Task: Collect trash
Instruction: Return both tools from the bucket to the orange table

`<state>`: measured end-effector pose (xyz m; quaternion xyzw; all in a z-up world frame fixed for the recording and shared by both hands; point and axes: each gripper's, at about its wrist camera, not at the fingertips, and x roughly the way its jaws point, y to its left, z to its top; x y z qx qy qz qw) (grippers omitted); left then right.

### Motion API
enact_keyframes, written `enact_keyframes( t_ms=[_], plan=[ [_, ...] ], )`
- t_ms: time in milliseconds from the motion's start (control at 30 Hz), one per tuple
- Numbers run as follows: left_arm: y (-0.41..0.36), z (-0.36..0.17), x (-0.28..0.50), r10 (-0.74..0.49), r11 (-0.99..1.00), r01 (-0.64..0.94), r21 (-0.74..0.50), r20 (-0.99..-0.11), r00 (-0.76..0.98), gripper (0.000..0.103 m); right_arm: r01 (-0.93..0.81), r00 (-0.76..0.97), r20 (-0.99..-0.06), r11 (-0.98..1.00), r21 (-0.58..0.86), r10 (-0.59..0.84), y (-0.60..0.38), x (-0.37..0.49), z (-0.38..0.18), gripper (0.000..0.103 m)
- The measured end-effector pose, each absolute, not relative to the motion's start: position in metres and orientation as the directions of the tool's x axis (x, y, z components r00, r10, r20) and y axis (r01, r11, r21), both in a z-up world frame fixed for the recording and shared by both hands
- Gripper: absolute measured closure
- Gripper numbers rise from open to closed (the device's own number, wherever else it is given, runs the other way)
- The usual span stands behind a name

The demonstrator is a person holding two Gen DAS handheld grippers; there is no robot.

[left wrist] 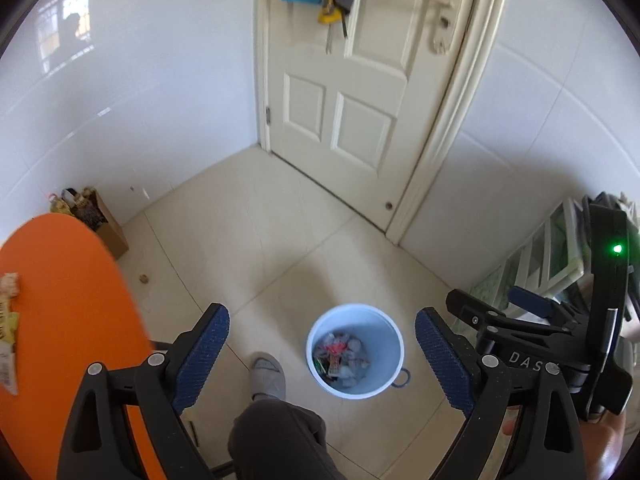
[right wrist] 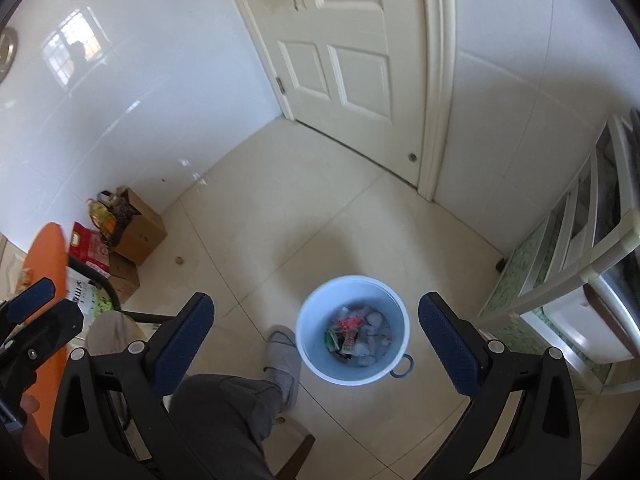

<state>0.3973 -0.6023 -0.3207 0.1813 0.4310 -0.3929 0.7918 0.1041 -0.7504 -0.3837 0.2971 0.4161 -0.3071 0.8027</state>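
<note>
Both grippers hang over a tiled floor, angled down at a white bin that stands on the tiles beside the person's grey slipper. The left gripper has its jaws spread wide with nothing between them; the right gripper is likewise wide open and empty, the bin showing through the gap in each view. The trash lies in the bottom of the bin: crumpled pale pieces mixed with red and green wrappers, too small and jumbled to tell apart. A small ring-shaped part pokes out at the bin's lower right edge; what it is cannot be made out. The orange table is cut off by the left edge of the frame, and a few wrappers on it are only partly in view. The person's dark trouser leg hides the floor below. Cardboard boxes and bags against the wall are partly hidden behind the table edge.
</note>
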Motion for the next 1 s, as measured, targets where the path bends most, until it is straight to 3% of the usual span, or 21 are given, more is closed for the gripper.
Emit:
enact_keyframes(
  t_ms=[400, 733, 1000],
  plan=[
    [-0.447, -0.241, 0.372, -0.539, 0.708, 0.699, -0.096, -0.713, 0.448, 0.01, 0.65, 0.58, -0.761, 0.728, 0.218, -0.29, -0.681, 0.129, -0.302, 0.0],
    [-0.307, -0.196, 0.339, -0.512, 0.812, 0.57, -0.126, -0.624, 0.59, 0.01, 0.496, 0.705, -0.661, 0.846, 0.198, -0.259, -0.601, 0.169, -0.232, 0.0],
    [-0.201, -0.163, 0.292, -0.418, 0.896, 0.427, -0.126, -0.567, 0.71, 0.008, 0.309, 0.796, -0.588, 0.931, 0.196, -0.141, -0.524, 0.213, -0.201, 0.0]
  ],
)
